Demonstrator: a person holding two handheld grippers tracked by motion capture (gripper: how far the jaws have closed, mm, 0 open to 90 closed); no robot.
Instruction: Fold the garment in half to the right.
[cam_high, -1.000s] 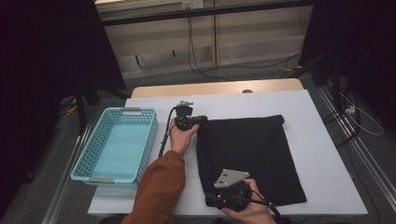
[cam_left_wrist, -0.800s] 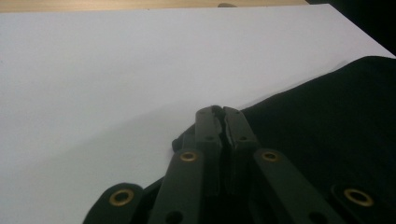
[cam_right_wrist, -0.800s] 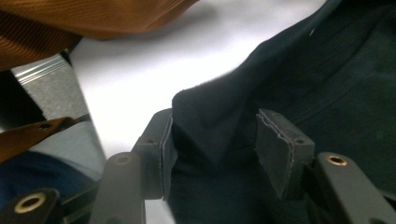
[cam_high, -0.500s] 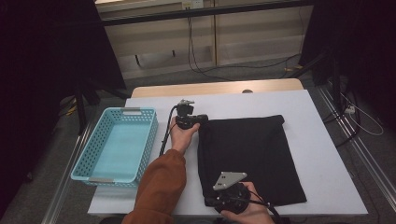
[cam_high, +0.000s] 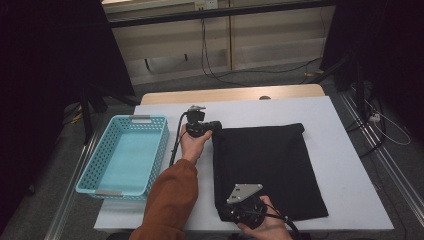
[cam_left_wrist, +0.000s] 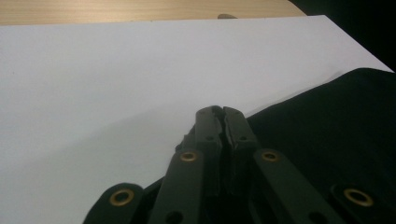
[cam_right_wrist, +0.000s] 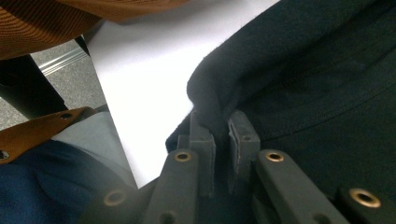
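A black cloth (cam_high: 267, 170) lies flat on the white table (cam_high: 345, 165), right of centre, reaching from mid-table to the near edge. The left gripper (cam_high: 212, 128) sits at the cloth's far-left corner, about 11 o'clock on the cloth, held by the left hand (cam_high: 192, 145), whose brown sleeve (cam_high: 167, 200) comes in from 6 o'clock. In the left gripper view its jaws stand together, tips meeting, with the cloth (cam_left_wrist: 336, 126) edge running in under them from 3 o'clock; whether any fabric is nipped between the tips I cannot tell.

The right gripper (cam_high: 225, 212) is at the cloth's near-left corner, about 7 o'clock on the cloth, with its grey plate (cam_high: 244, 192) on top and the right hand (cam_high: 267, 225) behind it at the table's near edge. Its jaws have just been closing, and the right gripper view shows them clamped on a raised fold of the cloth (cam_right_wrist: 219, 100), which bulges up between the two pads (cam_right_wrist: 201, 135).

A blue basket (cam_high: 125, 187) stands at 9 o'clock on the table, well apart from the cloth, across the left forearm.
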